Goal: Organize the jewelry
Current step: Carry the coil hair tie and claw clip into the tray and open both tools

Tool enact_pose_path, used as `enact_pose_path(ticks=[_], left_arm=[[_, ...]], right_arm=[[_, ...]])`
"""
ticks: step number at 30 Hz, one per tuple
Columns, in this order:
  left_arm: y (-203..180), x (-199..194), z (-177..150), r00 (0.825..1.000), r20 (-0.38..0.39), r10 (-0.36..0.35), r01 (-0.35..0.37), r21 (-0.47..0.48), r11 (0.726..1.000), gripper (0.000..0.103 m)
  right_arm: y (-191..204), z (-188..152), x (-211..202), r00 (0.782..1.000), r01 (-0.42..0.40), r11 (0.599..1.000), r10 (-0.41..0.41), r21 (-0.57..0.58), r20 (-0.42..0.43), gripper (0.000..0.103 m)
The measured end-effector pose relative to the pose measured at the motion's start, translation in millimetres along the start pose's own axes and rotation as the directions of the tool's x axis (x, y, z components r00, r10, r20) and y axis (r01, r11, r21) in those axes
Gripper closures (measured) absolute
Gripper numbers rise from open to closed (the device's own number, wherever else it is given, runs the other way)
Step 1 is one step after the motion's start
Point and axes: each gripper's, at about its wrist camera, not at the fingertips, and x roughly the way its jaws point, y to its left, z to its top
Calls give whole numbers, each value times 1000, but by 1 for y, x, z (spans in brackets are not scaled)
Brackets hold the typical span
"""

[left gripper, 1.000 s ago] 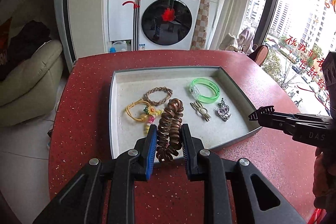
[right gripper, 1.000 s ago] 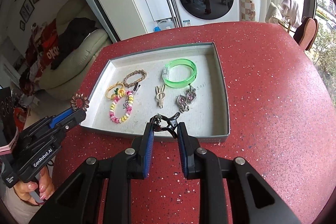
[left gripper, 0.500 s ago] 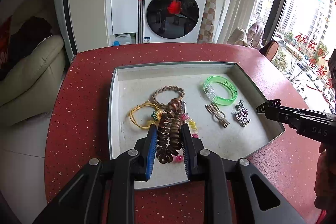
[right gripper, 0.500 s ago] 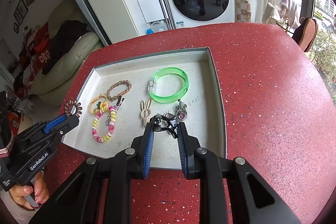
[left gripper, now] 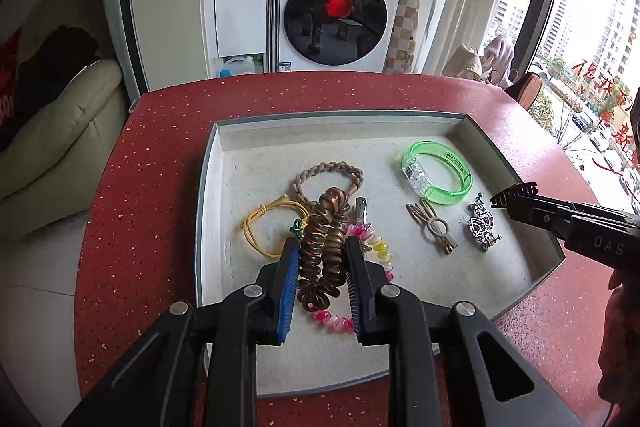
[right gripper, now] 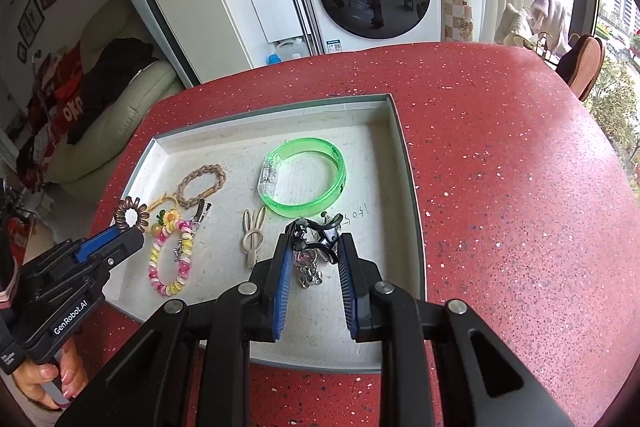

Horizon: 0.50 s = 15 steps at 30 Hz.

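Observation:
A grey tray [left gripper: 224, 131] [right gripper: 404, 163] on the red table holds jewelry. My left gripper [left gripper: 322, 247] is shut on a brown spiral hair tie [left gripper: 322, 251], held over the tray's near left part; it also shows in the right wrist view [right gripper: 130, 215]. My right gripper [right gripper: 314, 247] is shut on a black hair claw [right gripper: 316, 231], held over the tray's right part above a silver charm [right gripper: 306, 267]; the claw shows in the left wrist view [left gripper: 512, 197]. In the tray lie a green bangle [left gripper: 438, 173], a beige clip [left gripper: 434, 227], a braided band [left gripper: 328, 175], a yellow cord [left gripper: 260, 227] and a pink-yellow bead bracelet [right gripper: 170, 259].
The red speckled table [right gripper: 500, 147] has a rounded far edge. A washing machine [left gripper: 336, 7] stands behind it, a cream sofa [left gripper: 52, 131] to the left, a window and chair [right gripper: 584, 63] to the right.
Both grippers have moved forward over the tray, each keeping hold of its item. The right gripper's jaws stand slightly wider around the black claw.

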Motion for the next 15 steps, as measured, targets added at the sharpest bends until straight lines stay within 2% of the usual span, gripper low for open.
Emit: enact_pose_path(ticks=[15], left_arm=[[-3,7,-1,1000,-11,3,-3,3,1000,62]], right_arm=[[-5,0,3,1000,14,1000,-14,7,9,78]])
